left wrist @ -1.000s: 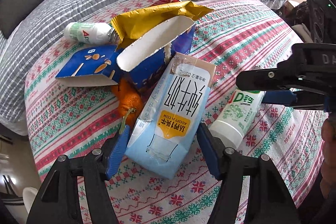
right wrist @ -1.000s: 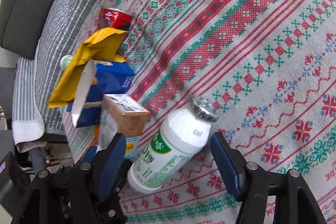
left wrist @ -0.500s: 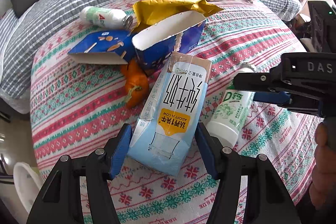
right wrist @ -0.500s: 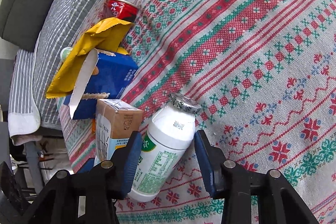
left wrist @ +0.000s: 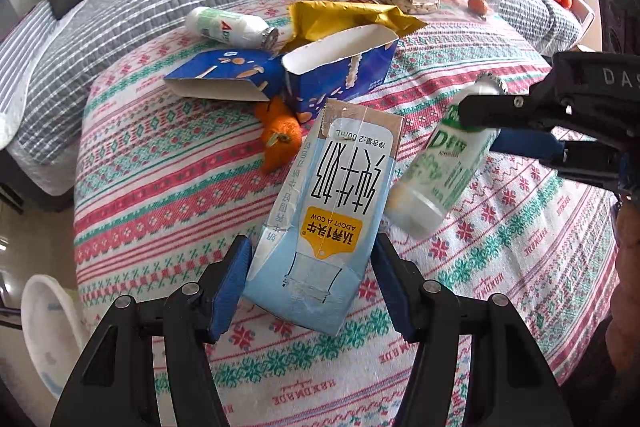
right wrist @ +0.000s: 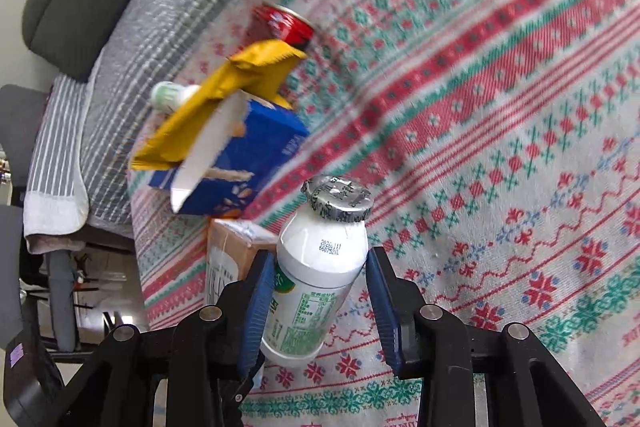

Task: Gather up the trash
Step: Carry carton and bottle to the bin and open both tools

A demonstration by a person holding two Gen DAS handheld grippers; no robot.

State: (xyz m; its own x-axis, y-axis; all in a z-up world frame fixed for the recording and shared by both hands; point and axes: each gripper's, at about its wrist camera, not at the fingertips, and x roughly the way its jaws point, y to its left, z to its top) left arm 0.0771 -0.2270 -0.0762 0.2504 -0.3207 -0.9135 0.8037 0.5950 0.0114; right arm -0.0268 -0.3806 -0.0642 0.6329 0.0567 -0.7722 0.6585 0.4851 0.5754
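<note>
The right claw (right wrist: 318,297) is closing its jaws on the white drink bottle (right wrist: 320,267), now tilting clear of the tabletop (right wrist: 500,115), while the left claw (left wrist: 312,285) is gripping the milk carton (left wrist: 332,203) it was merely straddling, so both are being collected.

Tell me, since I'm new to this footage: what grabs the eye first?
The pale blue milk carton fills the middle of the left wrist view, between the left claw's blue pads. Beside it, the right claw is closing on a white drink bottle with a foil cap. Behind lie a torn blue box and a gold wrapper on the patterned tablecloth.
</note>
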